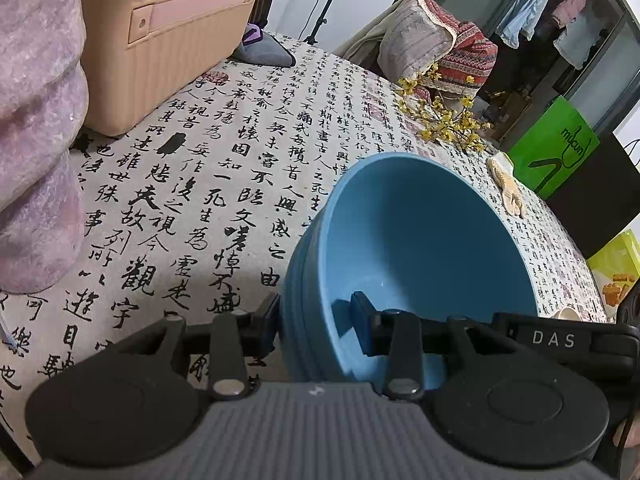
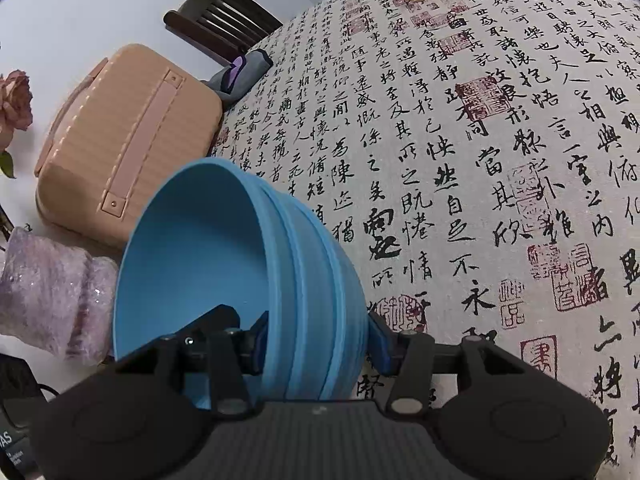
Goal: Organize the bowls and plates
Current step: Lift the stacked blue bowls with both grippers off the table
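Note:
A nested stack of blue bowls hangs tilted over the calligraphy tablecloth, mouth turned sideways. My left gripper is shut on the stack's wall, one blue pad outside and one inside the innermost bowl. In the right wrist view the same kind of blue bowl stack fills the lower left. My right gripper is shut on its wall too, left pad inside and right pad on the outer ribs. A black part marked DAS shows at the bowl's right.
A pink ribbed case and a glittery purple vase stand at the table's left side. Yellow flower sprigs, a cream knitted piece and a grey pouch lie farther back. A dark chair and a green bag stand beyond the table.

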### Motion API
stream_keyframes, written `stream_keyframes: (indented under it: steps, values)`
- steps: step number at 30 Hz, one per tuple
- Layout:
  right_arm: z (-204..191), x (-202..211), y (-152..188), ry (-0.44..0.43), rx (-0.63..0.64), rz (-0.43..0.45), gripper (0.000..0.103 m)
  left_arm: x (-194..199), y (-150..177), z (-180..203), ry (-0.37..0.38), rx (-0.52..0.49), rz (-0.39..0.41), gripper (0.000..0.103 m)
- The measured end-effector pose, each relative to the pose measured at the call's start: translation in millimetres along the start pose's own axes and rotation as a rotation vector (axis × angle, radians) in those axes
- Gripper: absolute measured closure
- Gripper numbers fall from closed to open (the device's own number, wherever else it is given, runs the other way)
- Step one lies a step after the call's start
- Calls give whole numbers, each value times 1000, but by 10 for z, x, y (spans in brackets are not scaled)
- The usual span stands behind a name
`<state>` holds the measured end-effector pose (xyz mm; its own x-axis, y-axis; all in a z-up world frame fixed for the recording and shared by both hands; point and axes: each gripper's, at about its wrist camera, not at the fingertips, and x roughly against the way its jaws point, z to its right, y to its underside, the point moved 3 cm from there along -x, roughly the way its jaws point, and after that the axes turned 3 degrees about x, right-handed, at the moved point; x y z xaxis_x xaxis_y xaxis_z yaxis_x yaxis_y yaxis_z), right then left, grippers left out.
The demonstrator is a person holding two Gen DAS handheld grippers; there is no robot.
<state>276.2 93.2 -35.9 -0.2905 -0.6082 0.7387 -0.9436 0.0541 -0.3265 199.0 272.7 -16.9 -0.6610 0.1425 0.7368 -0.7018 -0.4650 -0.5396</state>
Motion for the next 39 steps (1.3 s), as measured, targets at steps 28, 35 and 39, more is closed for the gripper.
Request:
stream_keyframes:
  steps: [28, 35, 39]
  values:
    - [138, 373, 104, -9, -1, 35, 55, 111, 118, 268, 15, -30, 18, 65]
    - [185, 460, 117, -8, -4, 46, 55, 127, 155, 370, 19, -41, 20, 65]
    - [232, 529, 130, -13, -7, 54, 55, 148, 180, 440, 21, -49, 24, 65]
